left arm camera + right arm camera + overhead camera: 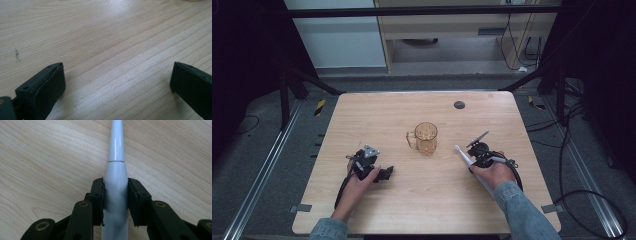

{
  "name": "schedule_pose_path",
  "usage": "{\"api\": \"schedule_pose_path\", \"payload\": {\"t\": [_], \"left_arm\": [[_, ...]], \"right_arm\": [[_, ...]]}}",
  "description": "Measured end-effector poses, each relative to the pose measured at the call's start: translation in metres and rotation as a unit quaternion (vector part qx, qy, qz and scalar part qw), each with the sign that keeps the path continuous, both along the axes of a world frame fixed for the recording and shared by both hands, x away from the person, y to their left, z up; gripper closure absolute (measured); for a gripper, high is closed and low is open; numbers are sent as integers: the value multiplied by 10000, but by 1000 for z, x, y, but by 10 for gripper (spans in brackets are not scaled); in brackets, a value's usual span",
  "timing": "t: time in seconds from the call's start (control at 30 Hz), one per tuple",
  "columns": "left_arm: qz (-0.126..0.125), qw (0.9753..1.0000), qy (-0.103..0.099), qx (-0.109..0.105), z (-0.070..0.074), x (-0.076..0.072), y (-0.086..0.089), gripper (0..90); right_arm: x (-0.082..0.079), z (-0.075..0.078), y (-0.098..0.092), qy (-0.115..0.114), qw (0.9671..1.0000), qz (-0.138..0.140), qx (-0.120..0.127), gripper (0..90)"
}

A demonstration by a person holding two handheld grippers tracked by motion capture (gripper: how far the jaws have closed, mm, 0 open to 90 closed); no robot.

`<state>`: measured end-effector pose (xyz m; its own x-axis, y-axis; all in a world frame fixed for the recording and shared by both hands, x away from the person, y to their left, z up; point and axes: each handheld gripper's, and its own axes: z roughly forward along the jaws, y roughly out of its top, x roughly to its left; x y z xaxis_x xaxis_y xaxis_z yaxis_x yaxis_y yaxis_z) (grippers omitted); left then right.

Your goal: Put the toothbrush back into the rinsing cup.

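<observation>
Pickup looks done: right gripper (115, 185) is clamped on the white electric toothbrush (115, 182), jaws pinching the thick handle on both sides, slim neck pointing ahead over the wooden table (422, 195). In the high view the brush (464, 156) sits just right of the amber glass mug (425, 138), tip aimed toward it but apart. Likely remaining: drop it in the mug. Left gripper (117, 82) is spread wide, holding nothing, resting low on the table.
</observation>
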<state>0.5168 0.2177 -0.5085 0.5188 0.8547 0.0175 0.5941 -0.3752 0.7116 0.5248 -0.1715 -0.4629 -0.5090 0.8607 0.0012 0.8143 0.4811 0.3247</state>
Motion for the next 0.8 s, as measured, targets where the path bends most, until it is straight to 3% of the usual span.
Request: {"api": "schedule_pose_path", "payload": {"t": [0.37, 0.8], "left_arm": [[1, 10000, -1, -4, 0, 0, 0, 0], [4, 10000, -2, -8, 0, 0, 0, 0]], "right_arm": [[2, 11, -6, -128, 9999, -61, 70, 673], [9, 40, -14, -691, 9969, -151, 352, 673]]}}
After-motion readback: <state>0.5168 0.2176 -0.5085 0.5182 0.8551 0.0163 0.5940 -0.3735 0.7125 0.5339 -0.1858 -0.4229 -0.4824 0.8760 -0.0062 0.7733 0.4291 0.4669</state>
